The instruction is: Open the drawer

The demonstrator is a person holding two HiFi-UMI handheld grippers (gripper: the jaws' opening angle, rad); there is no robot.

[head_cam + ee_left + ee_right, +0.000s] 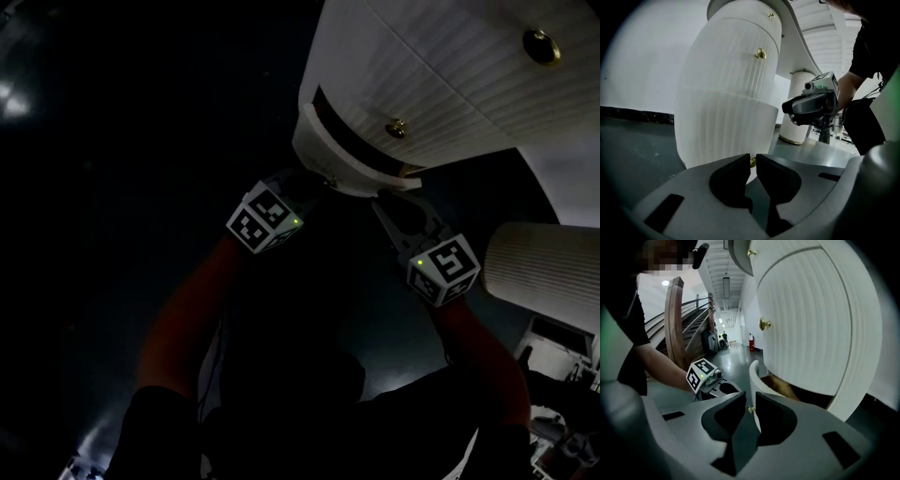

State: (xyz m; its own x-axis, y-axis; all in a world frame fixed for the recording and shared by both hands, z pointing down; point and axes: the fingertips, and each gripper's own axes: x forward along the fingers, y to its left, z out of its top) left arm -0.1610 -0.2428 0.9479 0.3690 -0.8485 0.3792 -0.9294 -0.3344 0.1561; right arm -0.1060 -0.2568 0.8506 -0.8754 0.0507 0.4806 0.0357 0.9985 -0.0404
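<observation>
The drawer [349, 161] is the lowest one in the white cabinet [441, 56], and it already stands a little way out. A dark slot shows between its curved front and the body above, and my right gripper view catches a brownish inside [785, 389] behind the front's rim. Its small brass knob [752, 162] sits between the tips of my left claw [753, 157], which is pinched on it. My right claw [750, 395] hangs just to the right, close by the rim of the drawer's front. Its jaws are pressed almost together with only a slit left. I judge that they grip nothing, since the rim and the knob only show through the slit from beyond

As I read it, the pull is in hand and only partly done. The next move calls for drawing the knob straight out toward me along the drawer's run, level, with no twist. The knob is small, round and polished, so a slack pinch could slide off it. My right claw should either stay clear of the front or catch the rim to share the pull

The front is matt white, fluted with fine ribs running up and down, and bowed outward like a barrel. The drawer above it carries a round brass knob [397, 128], and another [542, 47] shines higher up. The floor [112, 206] is dark and glossy. A ribbed white drum [548, 272] stands on the right, well apart from the drawer
</observation>
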